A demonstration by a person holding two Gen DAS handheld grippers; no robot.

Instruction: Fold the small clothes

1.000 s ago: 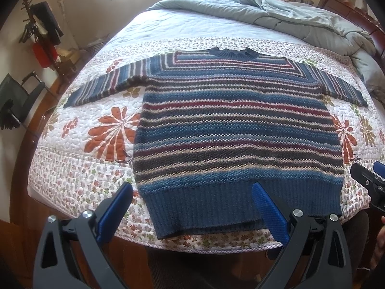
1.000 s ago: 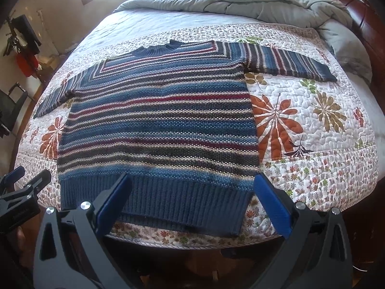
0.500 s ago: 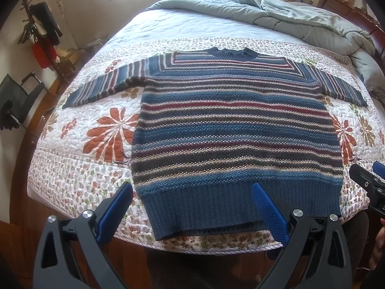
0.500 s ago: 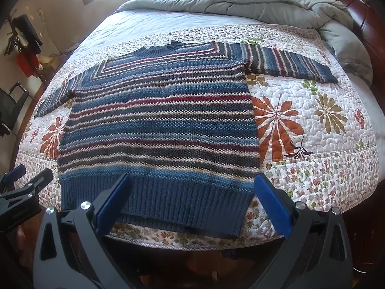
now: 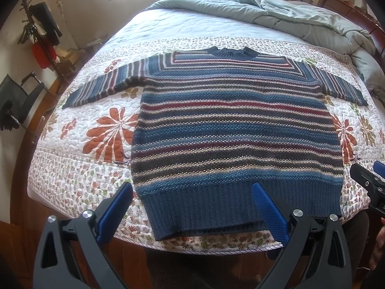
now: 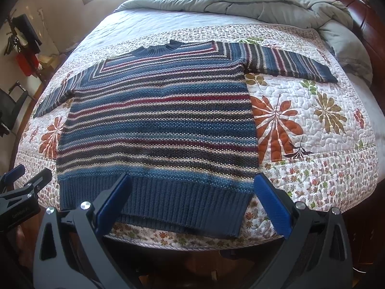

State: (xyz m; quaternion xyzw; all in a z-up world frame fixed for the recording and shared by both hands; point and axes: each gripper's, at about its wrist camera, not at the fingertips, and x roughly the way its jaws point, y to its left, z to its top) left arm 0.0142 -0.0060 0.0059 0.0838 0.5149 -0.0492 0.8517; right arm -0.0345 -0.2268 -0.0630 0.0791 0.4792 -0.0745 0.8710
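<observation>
Striped sweater [image 5: 235, 130] spread flat on quilted bed [image 5: 79, 175], collar far, ribbed hem [image 6: 154, 202] nearest. Left claw [image 5: 192, 207] and right claw [image 6: 192, 200] wide open, empty, poised just short of hem, one toward each lower corner.

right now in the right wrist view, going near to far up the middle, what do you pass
right gripper open at the bed's edge → sweater's ribbed hem → striped body → collar → floral quilt border → pale sheet → rumpled grey duvet
</observation>
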